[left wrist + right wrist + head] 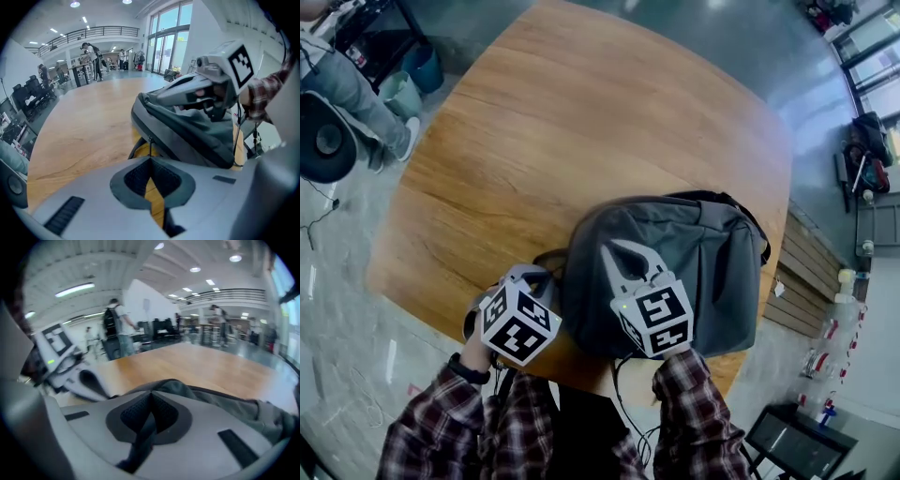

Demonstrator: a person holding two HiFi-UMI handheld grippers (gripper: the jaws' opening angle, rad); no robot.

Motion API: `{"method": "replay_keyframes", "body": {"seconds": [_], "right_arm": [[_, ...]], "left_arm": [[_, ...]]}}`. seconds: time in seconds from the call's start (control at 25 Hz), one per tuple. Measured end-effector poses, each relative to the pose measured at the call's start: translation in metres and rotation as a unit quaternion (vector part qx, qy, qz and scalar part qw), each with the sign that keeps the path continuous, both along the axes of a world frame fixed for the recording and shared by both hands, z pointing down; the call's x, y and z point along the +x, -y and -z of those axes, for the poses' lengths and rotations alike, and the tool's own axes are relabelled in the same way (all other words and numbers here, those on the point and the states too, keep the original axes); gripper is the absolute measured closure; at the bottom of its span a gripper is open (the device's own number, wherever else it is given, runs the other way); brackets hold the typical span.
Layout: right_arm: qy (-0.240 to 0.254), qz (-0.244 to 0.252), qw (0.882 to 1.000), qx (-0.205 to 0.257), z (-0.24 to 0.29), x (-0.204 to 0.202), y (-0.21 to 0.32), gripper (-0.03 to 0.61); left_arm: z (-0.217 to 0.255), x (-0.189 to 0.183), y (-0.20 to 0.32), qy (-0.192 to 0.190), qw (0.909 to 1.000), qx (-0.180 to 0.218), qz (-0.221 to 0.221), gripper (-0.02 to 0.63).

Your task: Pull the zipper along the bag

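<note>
A grey bag (712,272) lies on the wooden table (581,122) near its front edge. My left gripper (546,279) sits at the bag's left end, beside a dark strap loop (546,258). In the left gripper view its jaws (150,157) are shut, and a thin dark zipper pull (150,145) runs from the bag's end (187,131) into the tips. My right gripper (625,247) rests on top of the bag. Its jaws (151,394) are shut on a dark strip of the bag's fabric (140,441). The zipper track itself is hidden.
The bag is close to the table's near edge, and a cable (623,403) hangs below it. A chair (323,141), a seated person's legs (356,94) and a bin (401,94) are at the far left. Shelves and boxes (862,169) stand on the right.
</note>
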State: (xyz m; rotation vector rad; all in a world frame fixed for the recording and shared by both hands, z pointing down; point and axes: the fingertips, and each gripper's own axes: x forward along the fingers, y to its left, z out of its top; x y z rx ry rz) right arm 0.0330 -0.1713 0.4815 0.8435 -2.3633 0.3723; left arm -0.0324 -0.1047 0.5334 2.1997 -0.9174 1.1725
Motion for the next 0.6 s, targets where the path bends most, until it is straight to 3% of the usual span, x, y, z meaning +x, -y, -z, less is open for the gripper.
{"method": "replay_keyframes", "body": {"seconds": [0.08, 0.12, 0.2, 0.36, 0.6], "right_arm": [[-0.034, 0.146, 0.989, 0.016, -0.003, -0.012, -0.031, 0.571], [-0.052, 0.188, 0.98, 0.03, -0.009, -0.014, -0.039, 0.571], [-0.06, 0.224, 0.972, 0.039, -0.022, -0.015, -0.042, 0.571], [-0.044, 0.213, 0.976, 0.034, -0.037, -0.018, -0.034, 0.571], [-0.06, 0.122, 0.99, 0.042, -0.042, -0.019, 0.003, 0.571]], "left_arm": [[-0.001, -0.001, -0.002, 0.009, 0.9999, 0.004, -0.011, 0.607], [-0.001, -0.002, -0.003, 0.016, 0.9997, 0.006, -0.018, 0.607], [-0.003, -0.003, -0.007, 0.027, 0.9991, 0.009, -0.031, 0.607], [-0.003, -0.003, -0.007, 0.034, 0.9982, 0.014, -0.048, 0.607], [-0.009, 0.011, -0.024, 0.06, 0.9924, 0.021, -0.105, 0.607]]}}
